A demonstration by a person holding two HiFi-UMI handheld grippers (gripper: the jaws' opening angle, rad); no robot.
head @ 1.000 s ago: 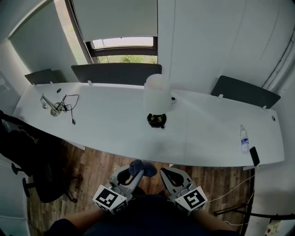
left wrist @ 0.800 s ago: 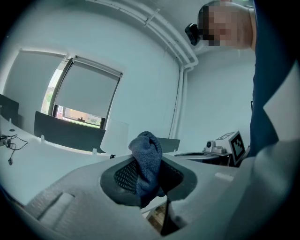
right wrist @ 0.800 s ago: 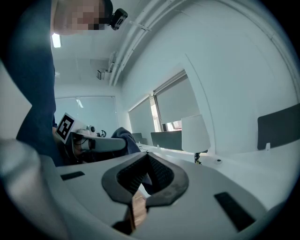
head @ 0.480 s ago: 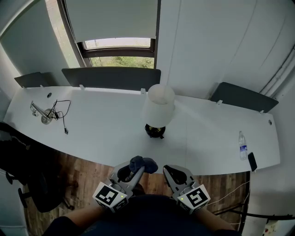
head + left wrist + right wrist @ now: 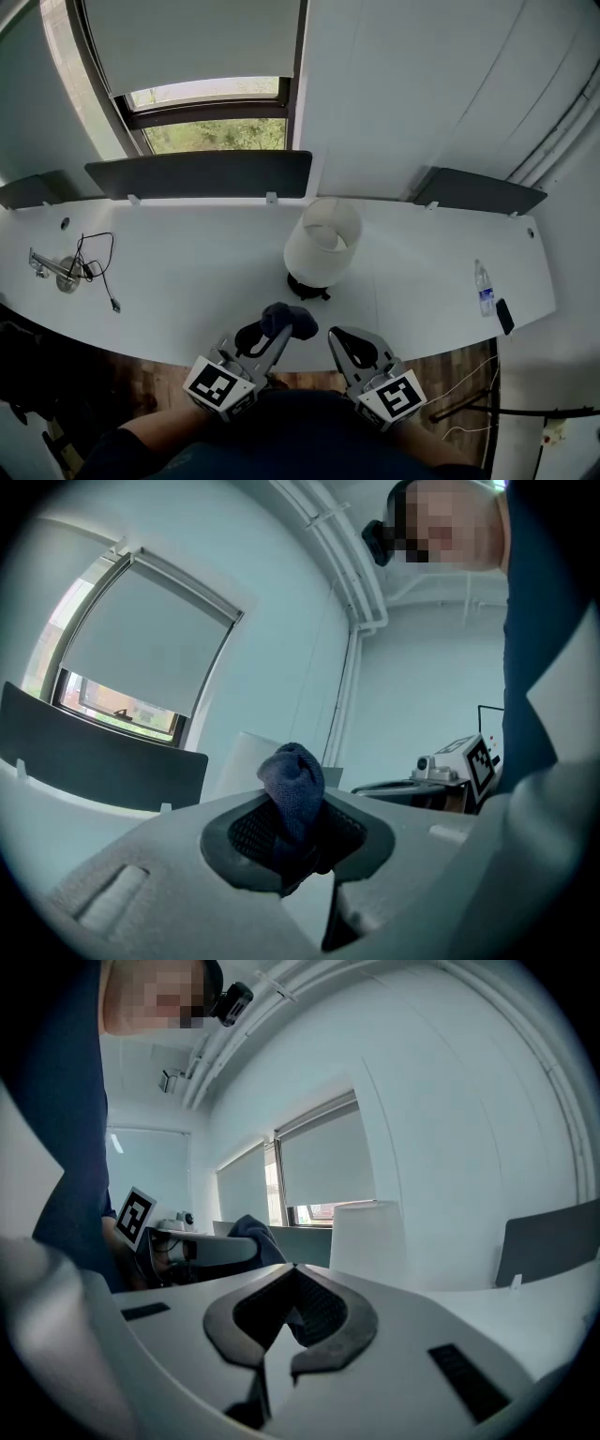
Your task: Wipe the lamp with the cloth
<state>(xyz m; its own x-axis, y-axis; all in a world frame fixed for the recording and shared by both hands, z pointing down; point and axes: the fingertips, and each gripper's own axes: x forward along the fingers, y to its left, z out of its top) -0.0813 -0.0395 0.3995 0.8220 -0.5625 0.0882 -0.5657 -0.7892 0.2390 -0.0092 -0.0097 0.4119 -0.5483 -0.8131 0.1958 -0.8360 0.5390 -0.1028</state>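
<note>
Our left tongs (image 5: 298,850) clench a dark blue cloth (image 5: 292,778). Its bunched length runs along the jaws and pokes out ahead, toward the lamp (image 5: 322,246). Our right tongs (image 5: 281,1335) seem closed on nothing. The lamp stands upright just ahead of both tongs, nearer than a second ago, on a long white desk (image 5: 187,281) under a half-blinded window (image 5: 211,131).

**Hard for you to see**

The white round lamp shade (image 5: 322,244) covers most of the dark lamp base (image 5: 305,287). The lower end of the dark blue knitted cloth (image 5: 292,785) hides inside your left gripper (image 5: 298,841).
</note>
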